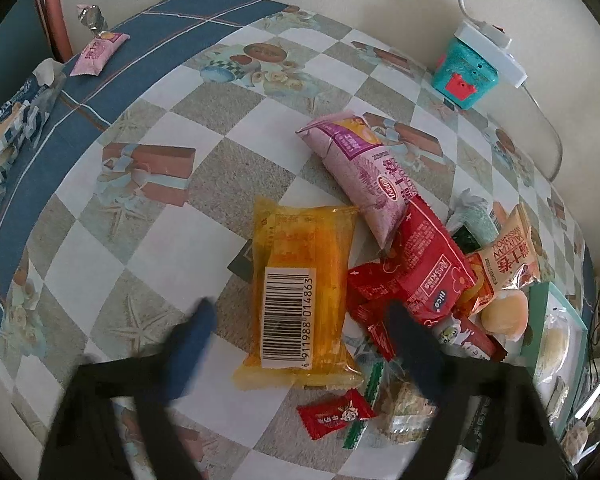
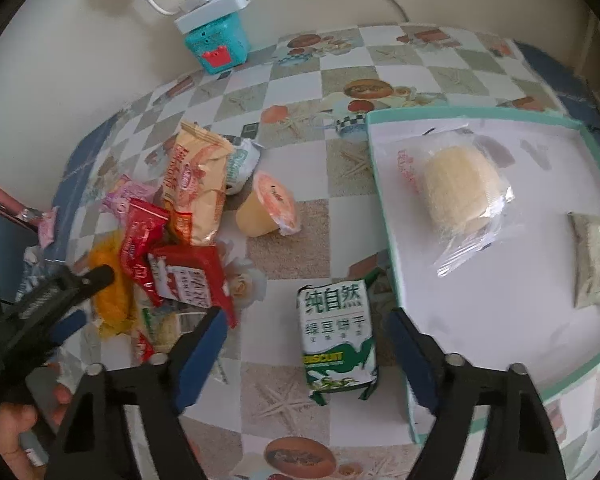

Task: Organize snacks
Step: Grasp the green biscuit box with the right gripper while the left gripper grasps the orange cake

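An orange packet with a barcode label (image 1: 304,292) lies flat on the checked tablecloth. My left gripper (image 1: 304,336) stands open around it, its blue pads clear of both sides. To its right is a pile with a pink packet (image 1: 360,172), red packets (image 1: 416,272) and a beige packet (image 1: 508,256). In the right wrist view a green-and-white biscuit packet (image 2: 338,336) lies beside the teal-rimmed white tray (image 2: 384,208). My right gripper (image 2: 306,340) is open, with this packet between its fingers and untouched. The tray holds a wrapped pale cake (image 2: 460,188) and a small greenish packet (image 2: 592,260).
A teal box with a white power strip on top (image 2: 216,40) stands against the wall. A jelly cup (image 2: 268,208) lies by the pile. A small pink packet (image 1: 98,54) and a blue-white bag (image 1: 20,108) sit at the table's far left. A hand (image 2: 16,420) holds the left gripper.
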Demonstrator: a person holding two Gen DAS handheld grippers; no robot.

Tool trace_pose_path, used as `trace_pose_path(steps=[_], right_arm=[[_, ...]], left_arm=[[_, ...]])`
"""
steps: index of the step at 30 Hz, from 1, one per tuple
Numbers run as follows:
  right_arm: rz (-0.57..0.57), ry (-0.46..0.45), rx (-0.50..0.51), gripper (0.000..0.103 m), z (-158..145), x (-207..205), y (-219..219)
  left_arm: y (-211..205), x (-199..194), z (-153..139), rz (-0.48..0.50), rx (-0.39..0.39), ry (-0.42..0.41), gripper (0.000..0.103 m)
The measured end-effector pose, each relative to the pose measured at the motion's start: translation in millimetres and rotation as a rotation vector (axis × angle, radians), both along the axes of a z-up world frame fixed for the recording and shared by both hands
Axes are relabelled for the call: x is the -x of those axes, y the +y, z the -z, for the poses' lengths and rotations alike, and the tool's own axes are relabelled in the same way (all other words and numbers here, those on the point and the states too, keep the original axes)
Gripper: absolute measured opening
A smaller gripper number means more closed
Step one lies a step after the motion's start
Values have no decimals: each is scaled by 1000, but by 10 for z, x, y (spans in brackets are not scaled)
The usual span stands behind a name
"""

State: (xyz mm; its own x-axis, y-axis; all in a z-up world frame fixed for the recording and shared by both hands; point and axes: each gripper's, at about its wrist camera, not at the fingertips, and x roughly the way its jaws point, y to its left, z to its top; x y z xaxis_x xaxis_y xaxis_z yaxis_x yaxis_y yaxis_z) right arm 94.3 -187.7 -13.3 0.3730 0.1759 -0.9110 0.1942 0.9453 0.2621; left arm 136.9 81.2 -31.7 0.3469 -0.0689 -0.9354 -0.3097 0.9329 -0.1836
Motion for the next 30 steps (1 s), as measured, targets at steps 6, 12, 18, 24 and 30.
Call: trace_pose_path(steps=[6, 12, 18, 24, 30], right_arm=[[6, 37, 21, 80, 82, -13, 1], [-21, 56, 33, 71, 162, -42, 64], [-40, 68, 42, 62, 228, -64, 117], [-57, 93, 107, 56, 330, -80, 189], [-113, 87, 236, 50, 374, -90, 354]], left_arm=[[17, 0, 96, -7, 1, 25, 57], [32, 21, 87, -10, -8, 36, 45], [111, 73, 90, -31, -20, 48, 45], [85, 70, 97, -26, -35, 52, 45], [61, 31, 113, -20, -51, 56, 45]])
